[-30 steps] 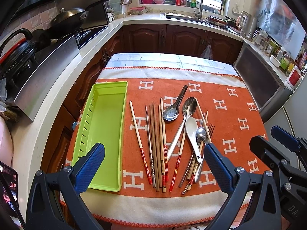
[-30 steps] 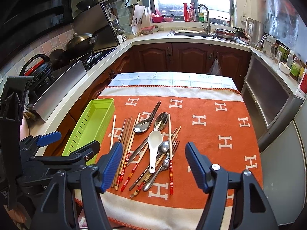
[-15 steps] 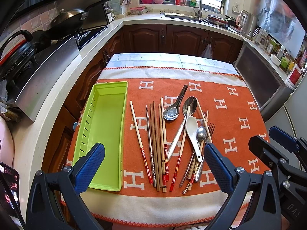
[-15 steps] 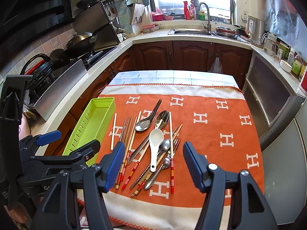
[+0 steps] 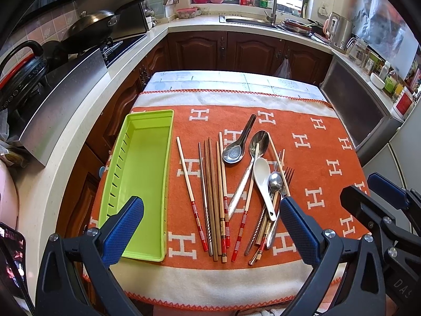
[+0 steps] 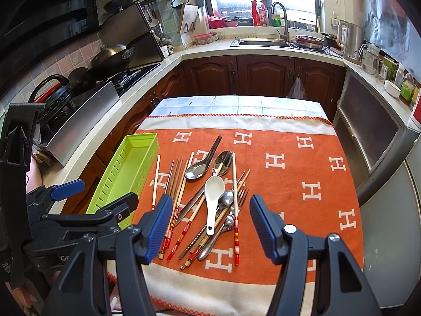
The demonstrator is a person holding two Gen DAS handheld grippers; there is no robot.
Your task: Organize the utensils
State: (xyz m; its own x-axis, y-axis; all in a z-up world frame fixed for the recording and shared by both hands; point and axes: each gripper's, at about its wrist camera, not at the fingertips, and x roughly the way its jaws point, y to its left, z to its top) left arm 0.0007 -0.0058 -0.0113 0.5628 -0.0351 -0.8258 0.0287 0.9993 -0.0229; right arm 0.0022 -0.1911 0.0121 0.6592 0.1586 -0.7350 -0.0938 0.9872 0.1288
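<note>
none of the utensils [image 5: 236,184] are in the green tray [image 5: 142,173] yet. both hand-held grippers, left hand-held gripper [image 5: 210,226] and right hand-held gripper [image 6: 208,223], hang wide, holding nothing.

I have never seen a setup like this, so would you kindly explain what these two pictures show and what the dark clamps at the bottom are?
There is no robot here: a person holds a two-finger gripper in each hand, and each carries a wide-angle camera looking along its fingers. One picture comes from the left gripper, the other from the right gripper; each also shows its neighbour at the edge. Both are open, hold nothing and hover above a table with an orange towel. On it lie an empty green tray and, beside it, loose chopsticks, metal spoons, a white spoon and a fork, waiting to be sorted.
</note>
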